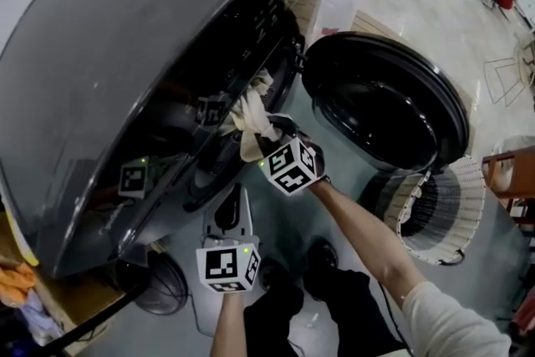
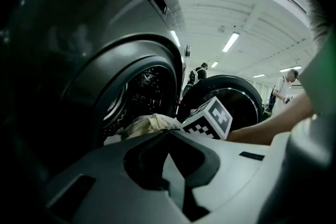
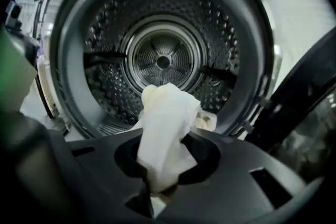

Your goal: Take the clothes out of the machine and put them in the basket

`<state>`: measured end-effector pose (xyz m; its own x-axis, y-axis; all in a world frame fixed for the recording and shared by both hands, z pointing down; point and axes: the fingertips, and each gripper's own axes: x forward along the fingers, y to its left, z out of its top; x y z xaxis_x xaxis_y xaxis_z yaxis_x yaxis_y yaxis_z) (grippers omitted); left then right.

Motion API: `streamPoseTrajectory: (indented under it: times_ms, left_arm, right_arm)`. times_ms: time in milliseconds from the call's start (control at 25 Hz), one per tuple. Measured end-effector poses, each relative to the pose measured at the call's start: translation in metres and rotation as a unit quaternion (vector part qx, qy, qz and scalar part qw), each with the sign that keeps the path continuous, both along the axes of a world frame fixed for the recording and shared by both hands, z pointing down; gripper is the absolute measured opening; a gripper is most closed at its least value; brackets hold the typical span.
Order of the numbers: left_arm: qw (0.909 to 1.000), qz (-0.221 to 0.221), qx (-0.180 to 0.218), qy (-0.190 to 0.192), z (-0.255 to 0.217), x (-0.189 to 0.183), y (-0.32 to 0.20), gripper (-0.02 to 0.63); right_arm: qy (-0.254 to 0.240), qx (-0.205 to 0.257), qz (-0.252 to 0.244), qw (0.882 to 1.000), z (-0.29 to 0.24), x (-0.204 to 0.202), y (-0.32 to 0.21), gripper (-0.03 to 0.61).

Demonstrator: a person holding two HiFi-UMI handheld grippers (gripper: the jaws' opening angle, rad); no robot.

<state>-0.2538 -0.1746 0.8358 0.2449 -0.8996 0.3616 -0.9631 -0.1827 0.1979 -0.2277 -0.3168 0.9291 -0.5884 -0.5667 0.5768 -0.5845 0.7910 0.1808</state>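
A cream cloth (image 1: 249,123) hangs out of the washing machine's round opening (image 1: 266,54), and my right gripper (image 1: 272,131) is shut on it just outside the rim. In the right gripper view the cloth (image 3: 167,128) rises from between the jaws in front of the steel drum (image 3: 163,60), and a second pale piece (image 3: 206,122) lies on the drum's lip. My left gripper (image 1: 231,209) hangs lower, in front of the machine, jaws together and holding nothing. From the left gripper (image 2: 168,136) I see the cloth (image 2: 149,124) and the right gripper's marker cube (image 2: 210,119).
The machine's dark round door (image 1: 384,109) stands swung open to the right. A white woven basket (image 1: 443,209) sits on the floor below the door, right of my right forearm. A shelf with orange cloth (image 1: 15,280) is at the lower left. People stand far off.
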Motion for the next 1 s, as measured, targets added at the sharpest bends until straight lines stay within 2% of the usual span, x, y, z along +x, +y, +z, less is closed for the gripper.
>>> streamPoseTrajectory:
  times_ms: [240, 560, 1000]
  left_arm:
    - [0.9999, 0.001, -0.010, 0.009, -0.055, 0.016, 0.012, 0.018]
    - [0.9995, 0.004, -0.025, 0.021, -0.143, 0.042, 0.027, 0.018]
    - [0.9999, -0.007, -0.008, 0.013, -0.268, 0.071, 0.021, 0.018]
  right_arm:
    - [-0.041, -0.004, 0.022, 0.999, -0.078, 0.026, 0.031, 0.086]
    - [-0.060, -0.010, 0.044, 0.997, -0.187, 0.065, 0.075, 0.080]
    - [-0.106, 0.006, 0.092, 0.990, -0.339, 0.138, 0.108, 0.075]
